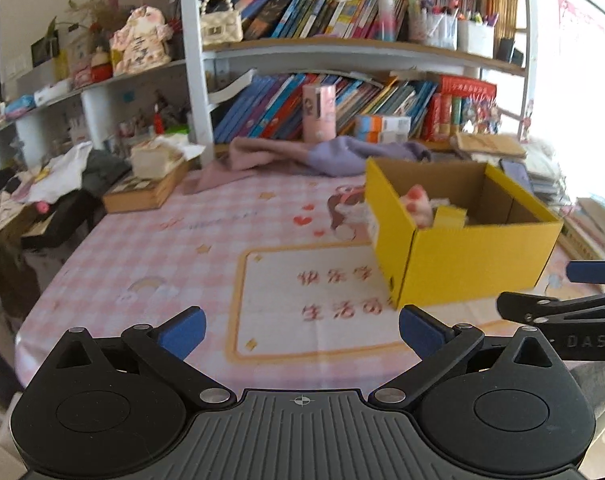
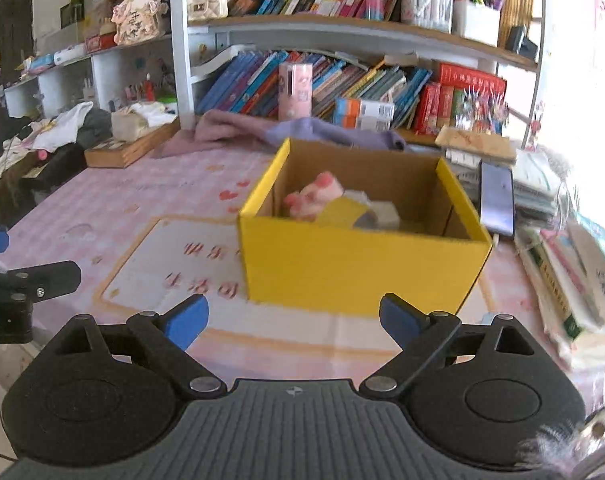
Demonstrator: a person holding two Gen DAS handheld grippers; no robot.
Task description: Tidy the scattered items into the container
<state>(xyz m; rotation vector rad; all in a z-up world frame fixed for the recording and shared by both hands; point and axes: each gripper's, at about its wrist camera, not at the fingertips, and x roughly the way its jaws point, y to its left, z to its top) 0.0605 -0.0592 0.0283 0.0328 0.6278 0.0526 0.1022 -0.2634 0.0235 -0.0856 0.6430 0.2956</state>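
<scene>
Ahead of both tools stands the open yellow cardboard box (image 2: 358, 268), the container for this job, on a surface covered with a pink checked cloth (image 1: 142, 256). Seen from the right tool (image 2: 294, 318), the box sits straight in front, its near wall just beyond the blue fingertips (image 2: 188, 320) and its near rim running level across the view. The right tool's jaws are spread wide with nothing between them. Inside the box, toward the near left corner, lies a soft pink-and-white paw-shaped toy (image 2: 314, 196), and beside it a yellow roll of tape (image 2: 342, 210) against something pale and blurred that I cannot identify.

From the left tool (image 1: 302, 330), the box (image 1: 474, 264) lies ahead and to the right, one corner edge pointing toward it. Its jaws are also spread, holding nothing. Ahead and to the left of this tool the cloth is bare up to a cream printed panel with an orange border (image 1: 326, 300); the surface's left edge curves away on that side.

Beyond the box, a crumpled mauve and lilac cloth (image 2: 286, 132) lies along the foot of a white bookshelf packed with books (image 2: 342, 88). To the right of the right tool, a dark phone (image 2: 496, 200) rests just beside the box's right wall on a stack of books (image 2: 562, 272), which crowds that side. Far left, a flat brown book (image 1: 142, 196) lies near the surface's edge.
</scene>
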